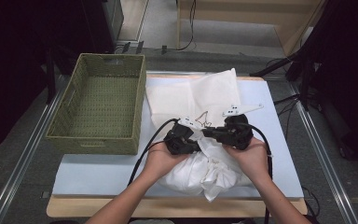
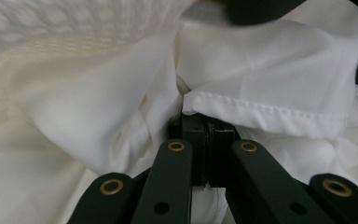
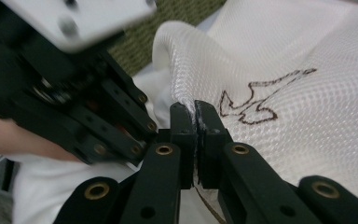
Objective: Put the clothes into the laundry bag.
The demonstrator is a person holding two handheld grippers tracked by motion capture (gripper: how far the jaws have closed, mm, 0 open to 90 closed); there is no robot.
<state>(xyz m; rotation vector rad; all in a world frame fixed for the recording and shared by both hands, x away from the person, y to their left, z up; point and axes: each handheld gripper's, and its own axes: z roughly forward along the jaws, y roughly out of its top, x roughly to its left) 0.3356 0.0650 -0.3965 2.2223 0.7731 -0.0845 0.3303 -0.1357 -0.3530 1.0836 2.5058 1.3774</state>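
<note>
White mesh laundry bag [image 1: 193, 98] with a white garment [image 1: 200, 170] half inside it, lying on the desk [image 1: 98, 172] directly in front of the person. The bag's long axis runs away from the person; its open mouth faces them, and the bunched garment bulges out of it at the near edge. Right gripper [image 3: 196, 122]: jaws together, pinching the mesh rim beside a brown bird-shaped mark [image 3: 261, 95]. Left gripper [image 2: 205, 128]: jaws together on a fold of the garment just under its stitched hem [image 2: 265, 112]. In the high view the two grippers sit almost touching at the mouth, left gripper [image 1: 182, 137] toward the woven basket [image 1: 98, 140], right gripper [image 1: 235, 133] beside it. Judged from this, the left hand drives cloth forward along the bag's axis while the right holds the rim up.
</note>
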